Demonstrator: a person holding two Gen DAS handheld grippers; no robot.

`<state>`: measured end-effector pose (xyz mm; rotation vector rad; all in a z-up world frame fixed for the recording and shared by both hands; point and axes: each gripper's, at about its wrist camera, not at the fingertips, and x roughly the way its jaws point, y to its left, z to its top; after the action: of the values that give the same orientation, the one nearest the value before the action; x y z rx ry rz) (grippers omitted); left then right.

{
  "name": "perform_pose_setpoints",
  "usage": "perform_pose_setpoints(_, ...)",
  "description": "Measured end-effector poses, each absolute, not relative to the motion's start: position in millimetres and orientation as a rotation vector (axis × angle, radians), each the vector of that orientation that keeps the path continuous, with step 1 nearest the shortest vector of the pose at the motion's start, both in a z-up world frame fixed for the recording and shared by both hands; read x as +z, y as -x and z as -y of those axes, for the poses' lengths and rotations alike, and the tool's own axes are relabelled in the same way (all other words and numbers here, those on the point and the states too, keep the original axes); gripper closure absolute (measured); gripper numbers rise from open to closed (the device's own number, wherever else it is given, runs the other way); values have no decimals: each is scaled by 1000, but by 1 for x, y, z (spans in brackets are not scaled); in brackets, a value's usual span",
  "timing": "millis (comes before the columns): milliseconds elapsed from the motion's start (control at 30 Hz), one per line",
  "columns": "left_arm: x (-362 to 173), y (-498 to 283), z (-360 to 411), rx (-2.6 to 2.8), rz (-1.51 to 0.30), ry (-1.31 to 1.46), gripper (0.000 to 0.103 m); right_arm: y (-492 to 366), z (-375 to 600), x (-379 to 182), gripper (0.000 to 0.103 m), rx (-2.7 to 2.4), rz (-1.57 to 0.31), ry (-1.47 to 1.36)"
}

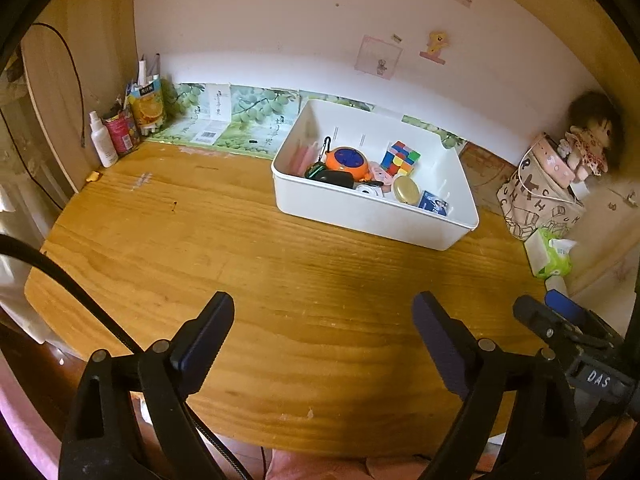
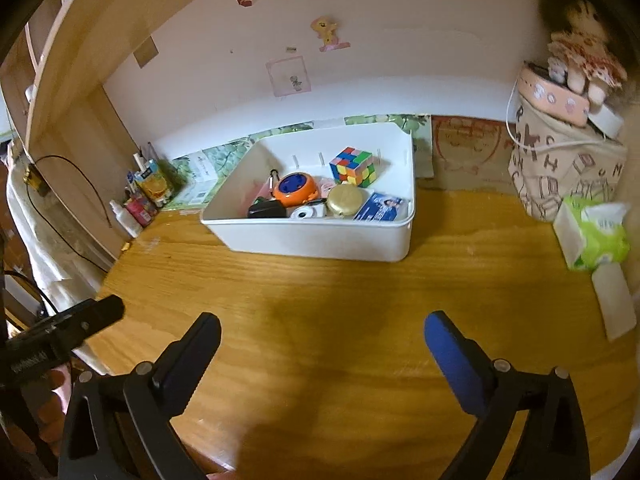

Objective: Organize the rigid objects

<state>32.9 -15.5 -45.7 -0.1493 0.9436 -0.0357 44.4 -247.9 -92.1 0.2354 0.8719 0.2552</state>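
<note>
A white plastic bin (image 1: 372, 220) (image 2: 320, 242) stands at the back of the wooden desk. Inside it lie a colour puzzle cube (image 1: 400, 158) (image 2: 353, 166), an orange and blue round toy (image 1: 347, 163) (image 2: 296, 189), a gold round tin (image 1: 406, 190) (image 2: 344, 200), a blue card (image 1: 433, 203) (image 2: 382, 206), a black item (image 1: 334, 178) (image 2: 266, 210) and a small white round thing (image 1: 366, 190) (image 2: 302, 213). My left gripper (image 1: 323, 334) hangs open over bare desk near the front edge, well short of the bin. My right gripper (image 2: 322, 346) is open too, empty, also over bare wood.
Bottles, a can and a juice carton (image 1: 150, 104) crowd the back left corner. A printed cloth bag (image 2: 568, 172) with a doll (image 2: 584, 48) on top and a tissue pack (image 2: 596, 236) stand at the right. The right gripper's fingers (image 1: 536, 318) show at the left wrist view's lower right.
</note>
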Motion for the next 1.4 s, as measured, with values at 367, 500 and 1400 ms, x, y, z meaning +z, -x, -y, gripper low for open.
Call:
perform_pose_setpoints(367,-37,-37,21,-25,-925,163,3,-21,237,-82,1,225,-959,-207)
perform_pose_setpoints(500,-36,-44,22,-32,-935,126,3,-25,234,-75,1,202,-953,-201)
perform_pose_setpoints(1400,-14,-65,18,-68,-878,24,3,-36,187,-57,0,27,-959,-177)
